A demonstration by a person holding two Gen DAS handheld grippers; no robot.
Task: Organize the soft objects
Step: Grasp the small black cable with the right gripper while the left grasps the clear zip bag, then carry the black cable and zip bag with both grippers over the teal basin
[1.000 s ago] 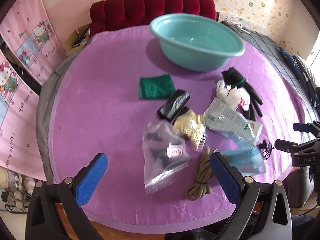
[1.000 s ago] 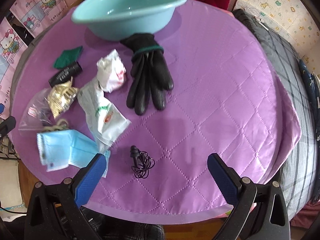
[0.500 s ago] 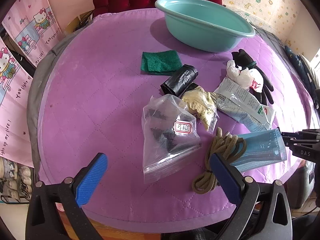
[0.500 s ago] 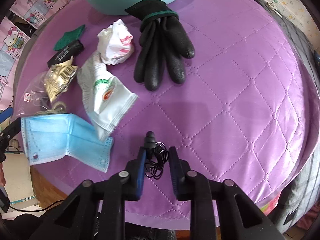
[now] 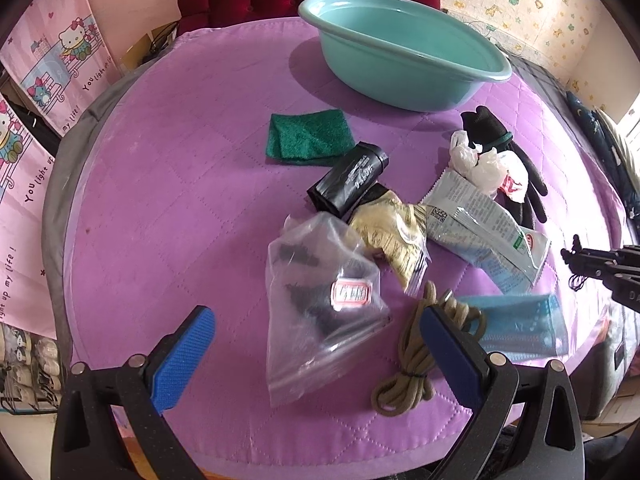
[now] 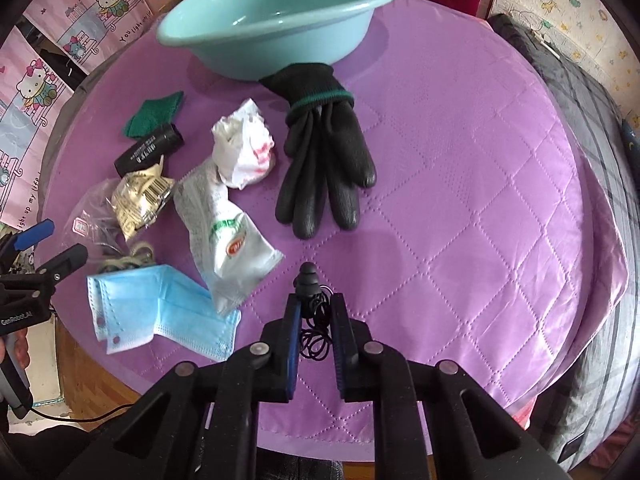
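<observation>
Near the front edge of the purple-quilted counter, the right tongs have just been closing and now stand narrow around a small black earplug and its coiled cord, the pads pressing on the tangle between them. It lies flat on the quilt, apart from the other clutter, not yet lifted.

Toward the left front edge, the left tongs hang wide over a clear zip bag, with nothing between the blue pads; a coil of tan rope lies just beside the right-hand pad, and a blue face mask sits next to the rope.

Across the middle lie a black glove, a crumpled white bag, a white wrapper, a gold packet, a black roll and a green cloth. At the far edge stands a teal basin, empty as far as can be seen, the glove's cuff touching its wall.

By the look of it, the sorting has barely begun: the first pick is in hand, with everything still on the quilt. The next move seems to call for a straight lift that keeps the loose cord from slipping out, then a carry over the glove to the basin, the likely destination.
</observation>
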